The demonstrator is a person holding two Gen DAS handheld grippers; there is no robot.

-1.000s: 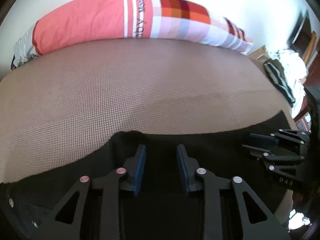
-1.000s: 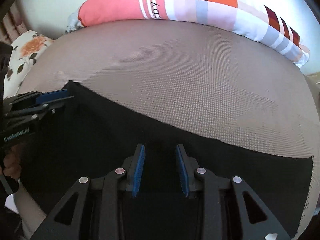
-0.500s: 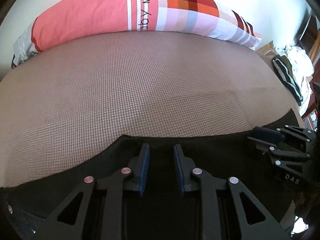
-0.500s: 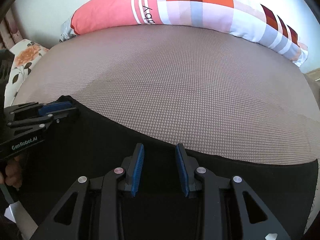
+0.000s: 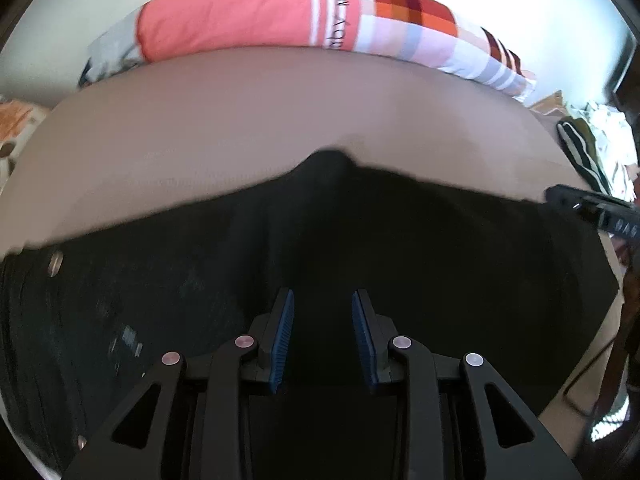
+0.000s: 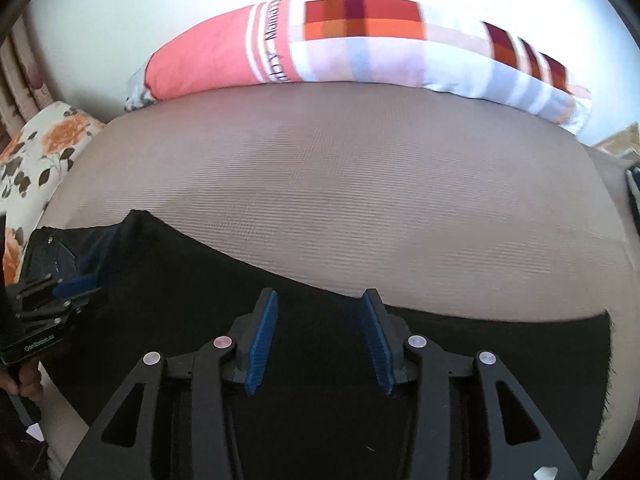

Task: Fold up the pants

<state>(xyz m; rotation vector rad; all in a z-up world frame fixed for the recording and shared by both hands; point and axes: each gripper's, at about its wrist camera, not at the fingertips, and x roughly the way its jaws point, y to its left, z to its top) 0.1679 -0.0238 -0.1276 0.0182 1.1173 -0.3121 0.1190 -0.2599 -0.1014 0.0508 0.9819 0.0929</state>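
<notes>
Pants [image 5: 400, 248] newly bunched; right gripper [image 6: 320, 320] jaws wider than before

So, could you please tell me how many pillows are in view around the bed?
2: a long coral patchwork pillow lies along the bed's far edge by the wall, and a floral pillow sits at the left edge in the right wrist view. Others may be out of frame.
</notes>
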